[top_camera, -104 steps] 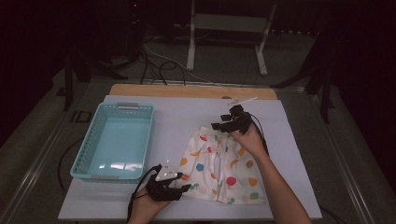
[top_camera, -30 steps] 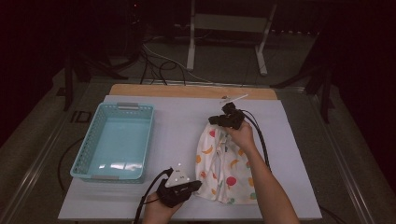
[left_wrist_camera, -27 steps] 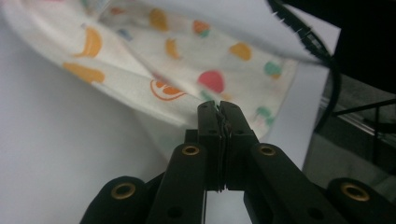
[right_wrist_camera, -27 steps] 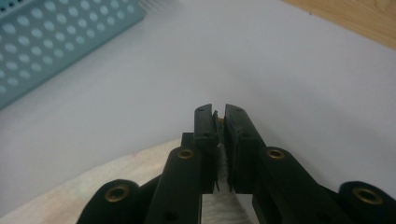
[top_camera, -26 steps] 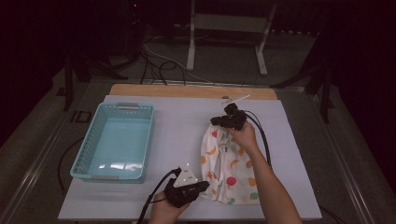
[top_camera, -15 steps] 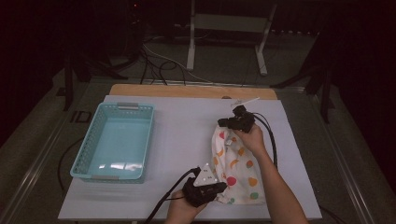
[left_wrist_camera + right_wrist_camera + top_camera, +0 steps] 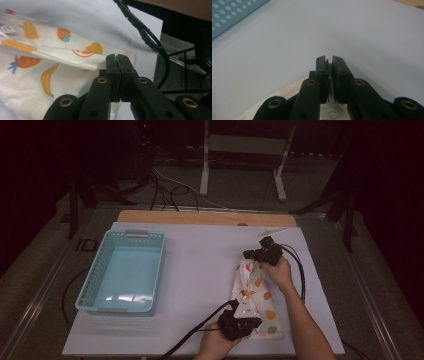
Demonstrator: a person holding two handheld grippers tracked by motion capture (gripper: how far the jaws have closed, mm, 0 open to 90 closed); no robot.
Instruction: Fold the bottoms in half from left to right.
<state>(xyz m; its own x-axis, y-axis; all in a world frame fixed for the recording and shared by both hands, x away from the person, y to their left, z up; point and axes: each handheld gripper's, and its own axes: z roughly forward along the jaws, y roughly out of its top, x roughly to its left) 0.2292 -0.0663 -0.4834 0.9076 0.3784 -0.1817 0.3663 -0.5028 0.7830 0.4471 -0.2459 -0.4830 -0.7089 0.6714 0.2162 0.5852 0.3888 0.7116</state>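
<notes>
A white cloth printed with fruit lies folded into a narrow strip on the right part of the white table sheet. My left gripper is at the cloth's near end, shut on its edge. In the left gripper view the jaws pinch a raised fold of the cloth. My right gripper is at the far end, shut on the cloth's far corner. In the right gripper view the jaws hold a thin edge, with the cloth bunched below them.
A light blue plastic basket sits on the left of the table, and its perforated wall is in the right gripper view too. A black cable runs past the table's right edge. A wooden strip borders the far side.
My left gripper has carried the cloth's near left edge to the right, over the rest. The cloth is now narrower. My right gripper has shifted right with its corner.
</notes>
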